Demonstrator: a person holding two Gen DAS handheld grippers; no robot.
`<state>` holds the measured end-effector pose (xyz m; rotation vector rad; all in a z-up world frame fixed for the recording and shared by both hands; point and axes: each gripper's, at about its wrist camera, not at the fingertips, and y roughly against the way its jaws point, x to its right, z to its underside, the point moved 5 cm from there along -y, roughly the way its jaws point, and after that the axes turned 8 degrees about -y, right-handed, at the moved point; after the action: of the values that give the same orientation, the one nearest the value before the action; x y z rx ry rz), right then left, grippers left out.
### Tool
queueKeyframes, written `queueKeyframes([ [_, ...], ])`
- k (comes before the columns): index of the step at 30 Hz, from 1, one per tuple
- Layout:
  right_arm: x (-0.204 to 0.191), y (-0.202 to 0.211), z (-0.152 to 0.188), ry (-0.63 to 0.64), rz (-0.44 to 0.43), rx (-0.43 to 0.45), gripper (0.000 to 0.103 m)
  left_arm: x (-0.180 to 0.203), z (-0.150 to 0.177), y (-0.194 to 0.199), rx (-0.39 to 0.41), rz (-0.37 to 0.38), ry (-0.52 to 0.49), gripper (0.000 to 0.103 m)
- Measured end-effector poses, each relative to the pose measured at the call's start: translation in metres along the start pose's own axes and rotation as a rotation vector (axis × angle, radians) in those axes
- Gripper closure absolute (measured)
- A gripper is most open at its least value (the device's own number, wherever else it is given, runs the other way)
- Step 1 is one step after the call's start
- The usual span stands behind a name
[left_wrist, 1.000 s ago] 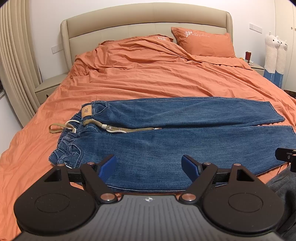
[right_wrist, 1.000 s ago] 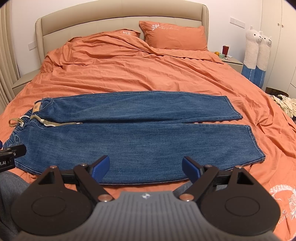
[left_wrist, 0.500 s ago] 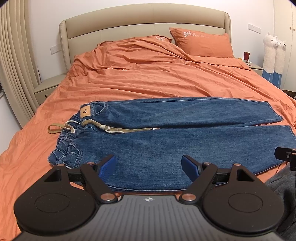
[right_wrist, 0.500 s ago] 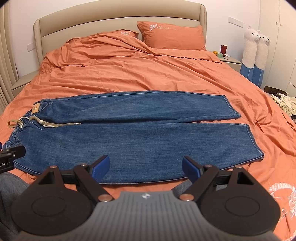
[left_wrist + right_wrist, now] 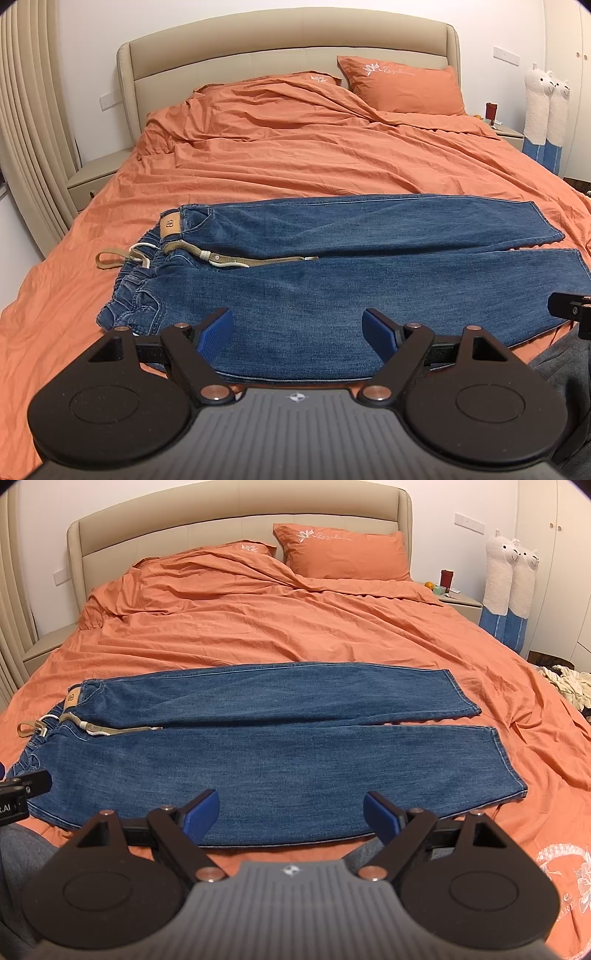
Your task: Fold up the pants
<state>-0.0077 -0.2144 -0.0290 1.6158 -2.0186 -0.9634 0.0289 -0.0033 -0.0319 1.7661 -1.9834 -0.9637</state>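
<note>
Jeans [image 5: 369,266] flat, both tongs wide apart

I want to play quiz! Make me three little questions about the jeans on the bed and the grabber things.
1. True or false: the jeans lie flat on the orange bedspread, both legs side by side.
2. On which side of the picture is the waistband: A left, B right, C toward the pillow?
3. Fill in: the jaws of the left gripper and the right gripper are both ____ and hold nothing.

Key: 1 true; 2 A; 3 open.
</note>
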Motion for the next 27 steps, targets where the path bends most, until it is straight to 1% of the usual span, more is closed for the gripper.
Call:
queueKeyframes([
  [2,-0.001,-0.001,0.000,0.002,-0.002,0.000,0.021,0.001,-0.001,0.000,0.003,0.003,-0.001,0.011],
  [5,-0.003,-0.005,0.000,0.016,-0.026,0.010,0.021,-0.005,-0.006,-0.002,0.009,0.034,-0.023,0.014],
  [7,-0.005,-0.011,0.001,0.033,-0.074,0.045,0.021,-0.015,-0.008,-0.005,0.006,0.047,-0.030,0.022],
  [10,-0.013,-0.024,0.002,0.078,-0.162,0.115,0.021,-0.049,-0.014,-0.017,0.000,0.039,0.000,0.024],
  [12,-0.021,-0.038,0.002,0.102,-0.213,0.139,0.021,-0.076,-0.017,-0.028,0.001,0.048,0.029,0.025],
  [15,-0.036,-0.069,0.000,0.128,-0.278,0.104,0.021,-0.120,-0.019,-0.050,-0.003,0.068,0.066,0.025],
  [16,-0.040,-0.081,-0.001,0.121,-0.302,0.080,0.021,-0.136,-0.019,-0.059,-0.010,0.068,0.082,0.026],
  [18,-0.045,-0.104,-0.004,0.089,-0.321,0.047,0.021,-0.164,-0.017,-0.079,-0.021,0.075,0.110,0.026],
  [19,-0.047,-0.115,-0.005,0.076,-0.339,0.039,0.021,-0.177,-0.016,-0.088,-0.024,0.080,0.123,0.027],
  [21,-0.051,-0.133,-0.006,0.051,-0.383,0.044,0.021,-0.199,-0.012,-0.109,-0.031,0.111,0.143,0.027],
  [22,-0.053,-0.144,-0.005,0.043,-0.396,0.038,0.022,-0.208,-0.010,-0.120,-0.033,0.122,0.153,0.027],
  [24,-0.058,-0.166,-0.007,0.032,-0.391,0.014,0.023,-0.223,-0.006,-0.141,-0.033,0.135,0.155,0.027],
  [25,-0.060,-0.176,-0.008,0.025,-0.387,0.010,0.029,-0.231,-0.005,-0.153,-0.034,0.147,0.165,0.027],
  [26,-0.062,-0.185,-0.009,0.017,-0.381,0.005,0.033,-0.239,-0.004,-0.166,-0.043,0.162,0.180,0.027],
  [27,-0.064,-0.193,-0.010,0.011,-0.378,-0.001,0.039,-0.246,-0.002,-0.178,-0.055,0.174,0.196,0.027],
])
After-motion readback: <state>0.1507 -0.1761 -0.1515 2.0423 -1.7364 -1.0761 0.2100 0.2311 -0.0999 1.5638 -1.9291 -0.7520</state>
